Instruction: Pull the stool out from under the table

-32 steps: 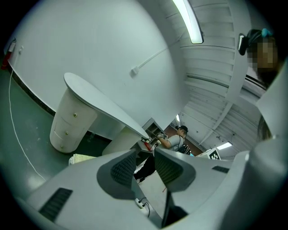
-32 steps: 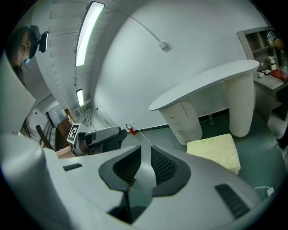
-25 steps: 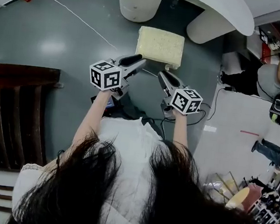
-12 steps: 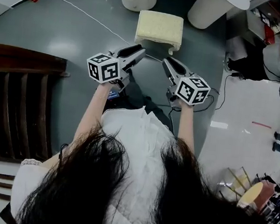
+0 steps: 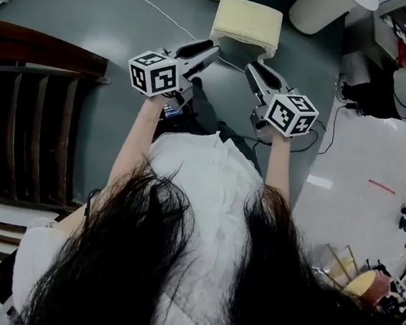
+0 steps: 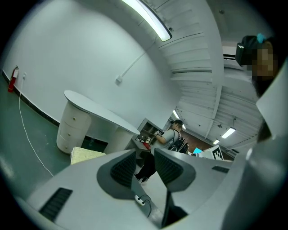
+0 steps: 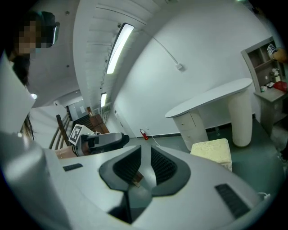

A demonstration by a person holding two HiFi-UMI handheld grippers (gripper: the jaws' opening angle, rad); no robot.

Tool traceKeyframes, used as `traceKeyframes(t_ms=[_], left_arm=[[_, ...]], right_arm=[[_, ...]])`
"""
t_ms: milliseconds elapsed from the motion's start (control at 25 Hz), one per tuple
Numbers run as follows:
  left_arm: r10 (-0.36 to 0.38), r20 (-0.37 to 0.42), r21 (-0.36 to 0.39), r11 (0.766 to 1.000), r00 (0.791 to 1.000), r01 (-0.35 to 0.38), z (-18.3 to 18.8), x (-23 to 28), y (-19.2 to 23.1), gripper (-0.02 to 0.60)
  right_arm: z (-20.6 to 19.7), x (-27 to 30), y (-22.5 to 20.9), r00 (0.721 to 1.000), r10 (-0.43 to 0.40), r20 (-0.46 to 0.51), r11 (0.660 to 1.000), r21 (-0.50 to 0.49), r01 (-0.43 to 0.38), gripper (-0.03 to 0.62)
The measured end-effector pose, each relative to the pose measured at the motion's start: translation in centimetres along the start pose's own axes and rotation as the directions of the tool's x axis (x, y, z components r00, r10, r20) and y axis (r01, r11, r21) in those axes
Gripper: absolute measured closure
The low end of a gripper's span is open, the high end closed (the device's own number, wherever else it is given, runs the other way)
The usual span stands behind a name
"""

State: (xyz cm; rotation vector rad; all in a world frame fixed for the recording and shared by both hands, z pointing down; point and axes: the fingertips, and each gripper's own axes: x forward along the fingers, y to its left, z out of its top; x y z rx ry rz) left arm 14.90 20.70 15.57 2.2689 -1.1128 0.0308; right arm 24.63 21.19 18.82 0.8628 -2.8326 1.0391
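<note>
On the floor (image 5: 92, 45), one stool (image 5: 247, 22)

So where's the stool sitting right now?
Top centre of the head view: the cream cushioned stool stands on the grey floor, just ahead of the left gripper and right gripper, in front of the white table's legs.

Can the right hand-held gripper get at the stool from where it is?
Probably yes. The stool stands on open floor just ahead of the right hand-held gripper, out in front of the table, with nothing between them.
</note>
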Motion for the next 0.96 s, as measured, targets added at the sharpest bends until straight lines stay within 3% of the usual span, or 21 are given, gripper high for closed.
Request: traceKeyframes(t_ms=[160, 280, 600, 960], left_arm=[[0.024, 0.013, 0.000, 1.000, 1.000, -0.024, 2.4, 0.6, 1.9, 0.444], [0.050, 0.040, 0.002, 0.999, 0.998, -0.050, 1.5, 0.1, 1.9, 0.443], [0.049, 0.093, 0.020, 0.998, 0.994, -0.051, 2.5, -5.4, 0.8, 0.443], [0.048, 0.062, 0.014, 0.999, 0.997, -0.049, 6.5, -2.1, 4.1, 0.443]], right_arm=[[1.6, 1.8, -0.4, 1.000, 0.019, -0.010, 1.000, -0.018, -0.019, 0.516], [0.7, 1.5, -0.5, 0.999, 0.044, -0.016, 0.998, -0.035, -0.044, 0.516], [-0.3, 1.1, 4.6, 0.999, 0.051, 0.006, 0.997, -0.065, -0.050, 0.516], [3.4, 5.0, 2.2, 0.999, 0.039, -0.007, 0.998, -0.049, -0.039, 0.516]])
